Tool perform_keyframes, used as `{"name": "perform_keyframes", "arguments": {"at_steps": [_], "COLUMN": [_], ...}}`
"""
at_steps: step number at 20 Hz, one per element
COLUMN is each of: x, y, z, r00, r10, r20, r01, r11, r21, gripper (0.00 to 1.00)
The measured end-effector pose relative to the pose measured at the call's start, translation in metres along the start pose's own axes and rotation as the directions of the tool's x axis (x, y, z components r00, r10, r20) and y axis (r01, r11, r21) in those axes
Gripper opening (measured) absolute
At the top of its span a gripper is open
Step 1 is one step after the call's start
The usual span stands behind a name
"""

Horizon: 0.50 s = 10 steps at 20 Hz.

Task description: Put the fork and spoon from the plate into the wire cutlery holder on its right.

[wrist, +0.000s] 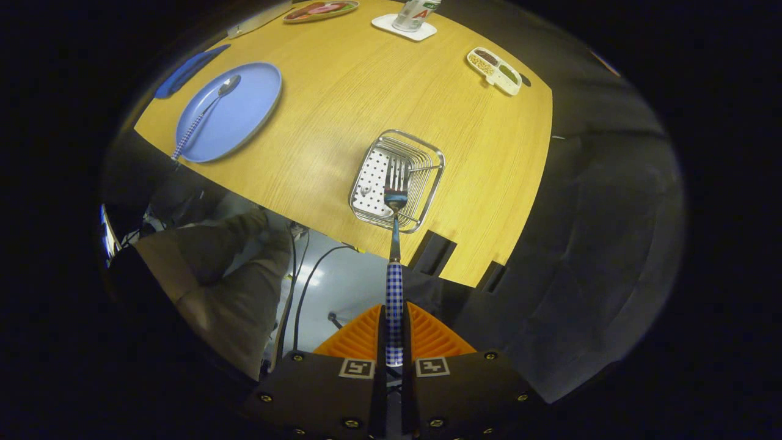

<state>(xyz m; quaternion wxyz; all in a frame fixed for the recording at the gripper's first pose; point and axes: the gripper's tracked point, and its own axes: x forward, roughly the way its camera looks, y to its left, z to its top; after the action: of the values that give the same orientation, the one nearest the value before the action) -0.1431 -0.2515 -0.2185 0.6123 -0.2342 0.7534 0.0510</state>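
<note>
Your claw (394, 342) is clamped on the fork (394, 244), tines over the wire cutlery holder (427, 183) at twelve o'clock. The spoon (204, 116) waits on the plate (244, 116), ten o'clock.

The hand-held gripper (394, 342) clamps the fork (394, 244), tines over the wire cutlery holder (427, 183); the spoon (204, 116) lies on the plate (250, 110).

Fork (395, 244) with checked handle clamped between the tongs (394, 342), tines pointing ahead over the wire cutlery holder (397, 180) on the counter (342, 110). Matching spoon (204, 116) lying diagonally on the blue plate (244, 119), well left of the holder.
</note>
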Motion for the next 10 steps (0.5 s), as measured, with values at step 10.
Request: {"name": "perform_keyframes", "arguments": {"at_steps": [10], "x": [0.019], "y": [-0.032], "z": [0.027], "r00": [0.976], "r10": [-0.112], "r20": [-0.186], "r01": [0.050], "r11": [0.949], "r21": [-0.310], "gripper": [0.10]}}
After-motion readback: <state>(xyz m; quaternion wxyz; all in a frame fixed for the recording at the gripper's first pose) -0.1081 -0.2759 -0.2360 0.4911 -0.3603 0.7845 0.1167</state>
